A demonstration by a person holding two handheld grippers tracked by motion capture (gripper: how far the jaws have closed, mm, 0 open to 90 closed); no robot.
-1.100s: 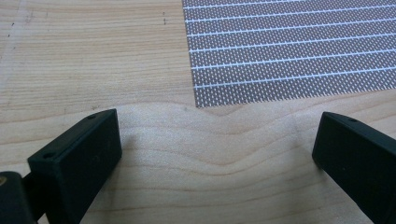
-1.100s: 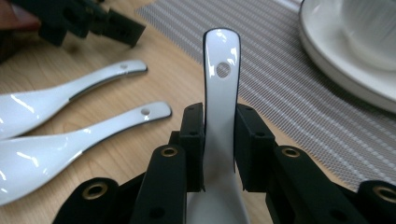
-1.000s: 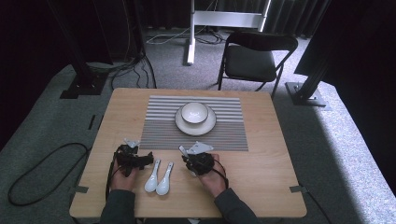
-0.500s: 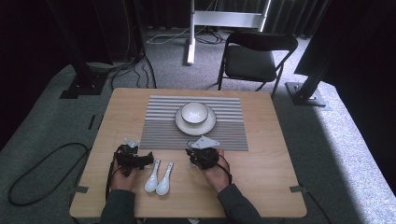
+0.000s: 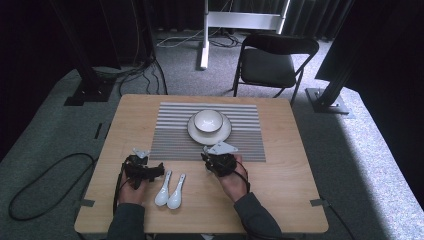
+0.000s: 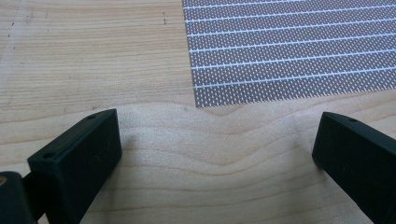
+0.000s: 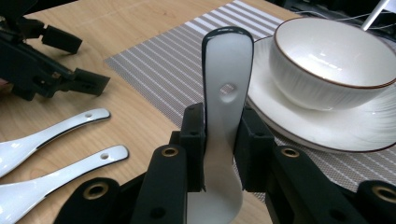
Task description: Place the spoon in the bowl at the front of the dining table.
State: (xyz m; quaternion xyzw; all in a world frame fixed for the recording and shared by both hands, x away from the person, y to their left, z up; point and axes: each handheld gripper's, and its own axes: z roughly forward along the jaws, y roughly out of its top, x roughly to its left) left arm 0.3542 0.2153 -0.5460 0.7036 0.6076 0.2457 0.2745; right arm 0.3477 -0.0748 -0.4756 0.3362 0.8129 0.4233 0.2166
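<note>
The right gripper (image 7: 219, 154) has its jaws closed on the handle of a white ceramic soup spoon (image 7: 226, 88), pressing it from both sides a little below the small hole near the handle's end. In the right gripper view the spoon's long axis runs straight up the frame along the line of the jaws, handle end away from the hand and aimed toward the gap between the striped placemat (image 7: 159, 70) and the white bowl (image 7: 336, 60), which sits on a white plate (image 7: 327, 133). The spoon's scoop end drops behind the gripper's black body and is cut off at the bottom edge, so its shape cannot be made out. In the high view the right gripper (image 5: 220, 161) sits at the near edge of the placemat, just in front of the plate, and the held spoon is too small to pick out there. Two more white soup spoons (image 5: 170, 190) lie side by side on the wooden table (image 5: 290, 185) between the hands, handles pointing away from the person and tilted slightly right; in the right gripper view their scoops run off the left edge. The left gripper (image 5: 145, 170) rests left of them with its jaws spread wide and nothing between them, over bare wood near the placemat's corner.
</note>
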